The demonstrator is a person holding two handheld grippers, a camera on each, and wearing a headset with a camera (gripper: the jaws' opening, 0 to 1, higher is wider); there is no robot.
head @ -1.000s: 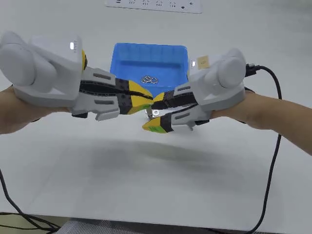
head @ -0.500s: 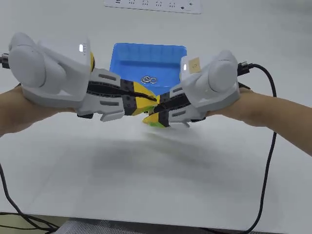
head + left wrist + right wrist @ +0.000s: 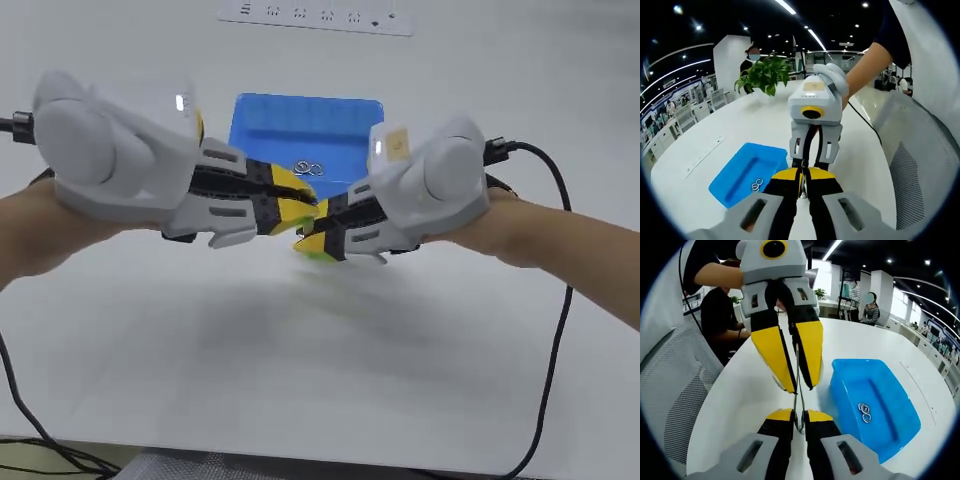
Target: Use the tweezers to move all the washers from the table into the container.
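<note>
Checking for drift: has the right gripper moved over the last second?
Yes. In the head view the right gripper has shifted left: its white housing now overlaps the right edge of the blue plastic container, which it previously sat beside.

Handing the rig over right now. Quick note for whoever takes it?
Left tool: shut on the tweezers, tip to tip with the right tool.
Right tool: shut on the same tweezers.
Blue container lies beyond both tools, with at least two washers in it.
Left to do: the table under the tools is hidden; check there for loose washers, then finish.
</note>
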